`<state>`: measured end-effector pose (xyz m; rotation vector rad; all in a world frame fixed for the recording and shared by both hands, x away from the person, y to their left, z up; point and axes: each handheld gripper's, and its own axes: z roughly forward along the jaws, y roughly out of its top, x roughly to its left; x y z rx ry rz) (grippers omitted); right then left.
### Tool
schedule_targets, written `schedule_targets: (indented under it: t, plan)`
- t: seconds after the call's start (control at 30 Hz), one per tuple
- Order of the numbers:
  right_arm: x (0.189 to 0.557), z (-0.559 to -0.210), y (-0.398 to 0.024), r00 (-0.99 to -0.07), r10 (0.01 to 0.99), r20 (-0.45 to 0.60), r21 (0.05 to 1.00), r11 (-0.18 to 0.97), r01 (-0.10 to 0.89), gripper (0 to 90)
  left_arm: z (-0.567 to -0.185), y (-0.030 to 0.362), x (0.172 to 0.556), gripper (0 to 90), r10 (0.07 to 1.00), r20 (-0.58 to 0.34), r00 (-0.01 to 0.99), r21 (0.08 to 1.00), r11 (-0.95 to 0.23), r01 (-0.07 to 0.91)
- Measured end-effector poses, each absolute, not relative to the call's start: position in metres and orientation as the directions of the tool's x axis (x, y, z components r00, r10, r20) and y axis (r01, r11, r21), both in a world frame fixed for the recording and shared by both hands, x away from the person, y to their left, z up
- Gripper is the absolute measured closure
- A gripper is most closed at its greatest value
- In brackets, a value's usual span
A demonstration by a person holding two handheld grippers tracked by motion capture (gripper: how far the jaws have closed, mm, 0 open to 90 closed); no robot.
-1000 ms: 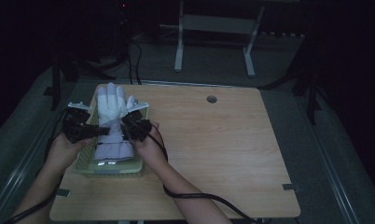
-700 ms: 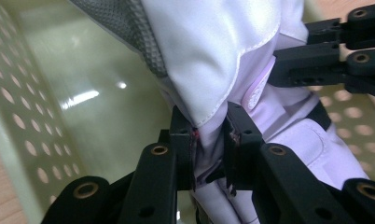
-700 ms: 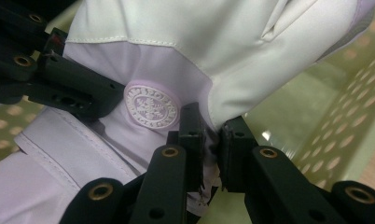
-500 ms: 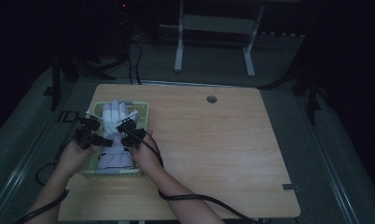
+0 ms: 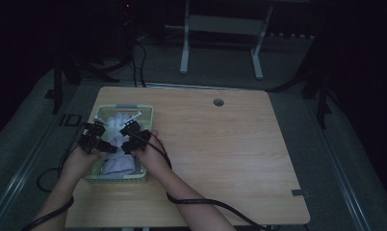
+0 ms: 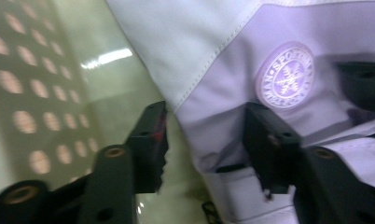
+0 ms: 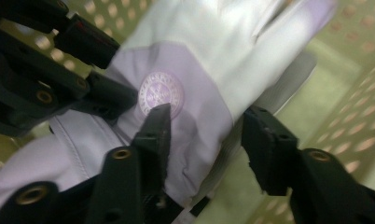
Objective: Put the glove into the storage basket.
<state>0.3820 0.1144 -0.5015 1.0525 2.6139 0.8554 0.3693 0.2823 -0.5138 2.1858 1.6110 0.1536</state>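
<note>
Dark room all around, with one light wooden table [image 5: 220, 159] lit up in the middle and a pale green basket [image 5: 148, 115] sitting near its left edge

Starting right at the jaws: the left gripper [image 5: 99, 143] has its two black jaws spread apart, they've just been opening, and a fold of the white and lilac glove [image 5: 119, 144] sits in the gap between them. In the left gripper view the left gripper [image 6: 206, 140] has one jaw next to the seam where the white cloth meets the lilac panel, the other jaw further into the lilac part. As far as I can tell the pads aren't pinching the cloth, so it looks let go

Same story for the right gripper [image 5: 129, 137]. Its jaws have also just been opening, and in the right gripper view the right gripper [image 7: 206, 135] straddles the edge of the glove [image 7: 195, 70] with one jaw just below the round badge [image 7: 160, 94] and the other out past the glove's side, over the basket floor. Loose, not clamped

That badge [image 6: 285, 74] is a stitched circle with a snowflake, and the left gripper shows up in the right gripper view at upper left, close to it

Further out: the glove [image 6: 209, 51] lies inside the basket, whose holed wall [image 7: 363, 126] shows in both gripper views. From the high view both hands [image 5: 78, 163] sit over the basket's near half, cable [image 5: 201, 202] trailing off toward the table's front edge
</note>
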Motion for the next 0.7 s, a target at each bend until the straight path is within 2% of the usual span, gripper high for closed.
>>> schedule_targets:
  t: [0.17,0.27,0.37,0.53,0.7]
  plan:
    - [0.384,-0.487,0.099,-0.747,0.658,0.094,0.663,0.518,0.541,39.1,-0.507,0.289,0.357,13.5,0.923,-0.194,0.333,0.520,-0.191,0.833]
    - [0.385,-0.484,0.094,-0.756,0.648,0.091,0.683,0.512,0.521,28.7,-0.502,0.291,0.348,12.3,0.923,-0.183,0.338,0.609,-0.164,0.776]
    - [0.387,-0.483,0.086,-0.773,0.623,0.118,0.674,0.521,0.523,17.2,-0.498,0.291,0.340,5.6,0.925,-0.166,0.342,0.668,-0.150,0.729]
    - [0.388,-0.481,0.078,-0.789,0.603,0.119,0.682,0.528,0.506,14.8,-0.491,0.290,0.322,5.6,0.900,-0.206,0.385,0.735,-0.118,0.668]
    - [0.384,-0.476,0.070,-0.810,0.576,0.109,0.705,0.530,0.472,14.0,-0.488,0.288,0.309,5.7,0.907,-0.184,0.380,0.752,-0.119,0.648]
